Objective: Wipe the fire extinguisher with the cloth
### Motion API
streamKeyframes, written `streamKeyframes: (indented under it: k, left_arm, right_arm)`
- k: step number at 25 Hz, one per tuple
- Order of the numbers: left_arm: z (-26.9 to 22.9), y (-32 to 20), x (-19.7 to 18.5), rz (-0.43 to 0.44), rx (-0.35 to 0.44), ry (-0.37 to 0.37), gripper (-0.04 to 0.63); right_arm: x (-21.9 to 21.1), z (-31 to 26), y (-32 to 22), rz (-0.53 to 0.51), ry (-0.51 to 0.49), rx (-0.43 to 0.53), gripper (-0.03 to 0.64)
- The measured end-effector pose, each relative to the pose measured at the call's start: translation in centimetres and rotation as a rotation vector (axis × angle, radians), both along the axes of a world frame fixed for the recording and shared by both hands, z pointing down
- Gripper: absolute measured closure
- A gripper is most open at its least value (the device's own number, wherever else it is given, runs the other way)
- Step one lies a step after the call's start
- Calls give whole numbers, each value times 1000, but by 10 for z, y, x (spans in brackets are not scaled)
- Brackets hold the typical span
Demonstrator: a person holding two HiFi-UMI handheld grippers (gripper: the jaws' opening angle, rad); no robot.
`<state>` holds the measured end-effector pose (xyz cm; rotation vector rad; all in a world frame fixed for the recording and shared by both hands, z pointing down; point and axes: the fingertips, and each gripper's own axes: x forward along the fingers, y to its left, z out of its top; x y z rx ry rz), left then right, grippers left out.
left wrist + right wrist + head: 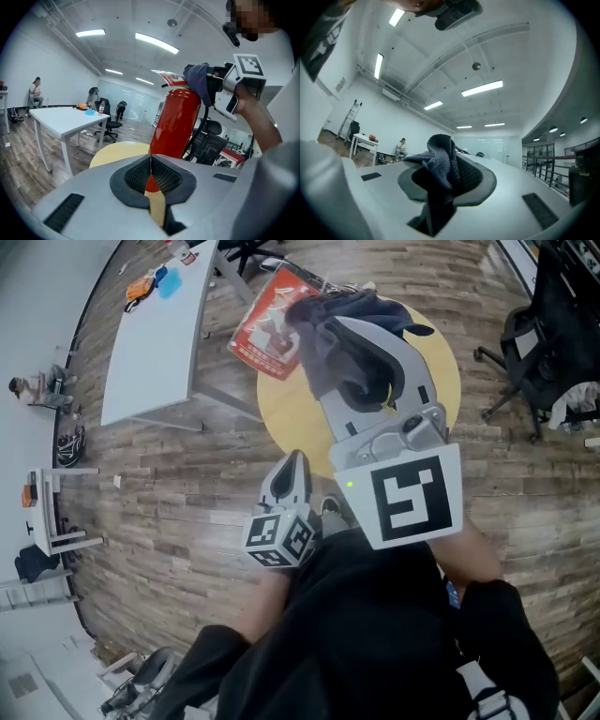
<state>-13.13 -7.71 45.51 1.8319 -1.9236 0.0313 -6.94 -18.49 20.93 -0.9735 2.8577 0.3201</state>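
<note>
A red fire extinguisher (270, 326) stands on a round yellow table (433, 371). In the left gripper view the red cylinder (180, 123) rises just ahead. A dark grey cloth (323, 329) is draped over its top and handle, and my right gripper (354, 357) is shut on it. The right gripper view shows the cloth (439, 161) bunched between the jaws of that gripper (445, 174). My left gripper (294, 465) hangs lower, near the table's front edge. It (151, 161) points at the extinguisher's base, shut with nothing in it.
A long white table (155, 334) stands to the left with small items on its far end. A black office chair (534, 352) is at the right. White shelving (52, 512) lines the left wall. A person (35, 91) sits far off.
</note>
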Motion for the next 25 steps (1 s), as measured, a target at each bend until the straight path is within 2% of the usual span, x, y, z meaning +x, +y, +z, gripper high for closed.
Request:
streamKeyframes:
  k: [2, 3, 5, 7, 13, 15, 19, 25]
  left_arm:
    - [-1, 1, -3, -9, -1, 2, 572]
    - [-1, 3, -4, -15, -1, 2, 572]
    - [-1, 7, -5, -26, 1, 3, 572]
    - [0, 12, -7, -36, 1, 3, 572]
    - [-2, 23, -19, -65, 3, 1, 572]
    - [-4, 26, -24, -75, 5, -1, 572]
    - [-1, 32, -30, -86, -4, 2, 572]
    - [-2, 34, -30, -84, -2, 11, 572]
  right_arm:
    - [-20, -5, -4, -5, -6, -79, 517]
    - [-26, -12, -6, -1, -40, -105, 517]
    - [-32, -29, -9, 5, -115, -133, 517]
    - [-34, -41, -13, 25, -150, -144, 517]
    - [-46, -44, -30, 22, -297, -272, 517]
    - [-48, -38, -30, 29, -302, -281, 517]
    - [-57, -27, -16, 60, -270, -240, 517]
    - [-49, 24, 4, 7, -270, -421, 519]
